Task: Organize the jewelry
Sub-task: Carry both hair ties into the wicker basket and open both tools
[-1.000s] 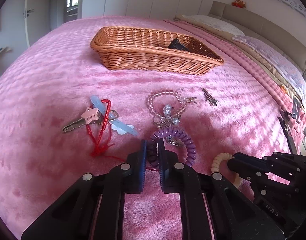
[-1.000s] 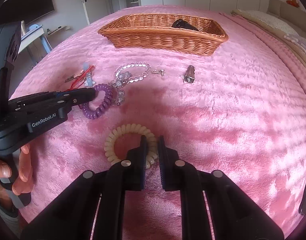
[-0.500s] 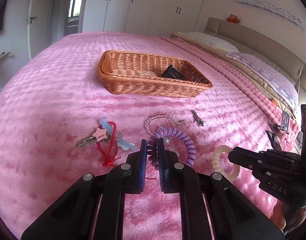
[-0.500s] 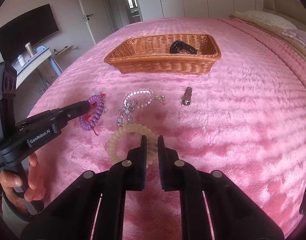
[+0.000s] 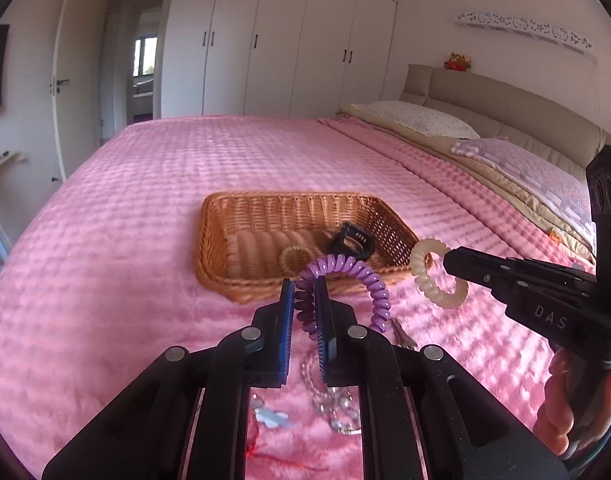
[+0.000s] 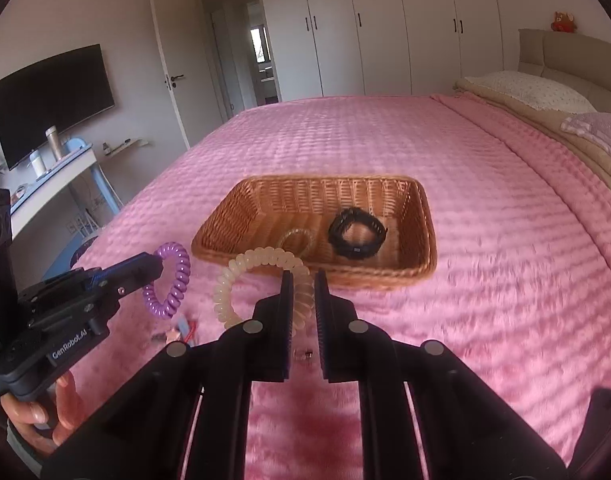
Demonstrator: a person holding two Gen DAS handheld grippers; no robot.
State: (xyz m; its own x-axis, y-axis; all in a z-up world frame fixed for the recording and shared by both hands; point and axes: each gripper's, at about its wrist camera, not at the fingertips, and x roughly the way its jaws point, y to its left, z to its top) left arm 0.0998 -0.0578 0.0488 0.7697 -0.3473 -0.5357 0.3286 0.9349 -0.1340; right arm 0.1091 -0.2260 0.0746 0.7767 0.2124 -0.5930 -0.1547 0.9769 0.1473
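My left gripper (image 5: 304, 300) is shut on a purple coil bracelet (image 5: 357, 272) and holds it in the air just short of the wicker basket (image 5: 213, 240). My right gripper (image 6: 303, 288) is shut on a cream coil bracelet (image 6: 241, 272), also lifted in front of the basket (image 6: 425, 232). The basket holds a black watch (image 6: 355, 234) and a thin clear bracelet (image 6: 295, 238). The right gripper with the cream coil (image 5: 437, 276) shows in the left wrist view. The left gripper with the purple coil (image 6: 169, 280) shows in the right wrist view.
A bead bracelet with charms (image 5: 337, 408), a small metal clip (image 5: 401, 330) and keys with a red cord (image 6: 179, 330) lie on the pink bedspread (image 6: 505, 240) below the grippers. Pillows (image 5: 417, 120) and a headboard are at the right.
Both grippers have lifted their coil bracelets off the bedspread and carried them forward toward the basket, which now looks closer.
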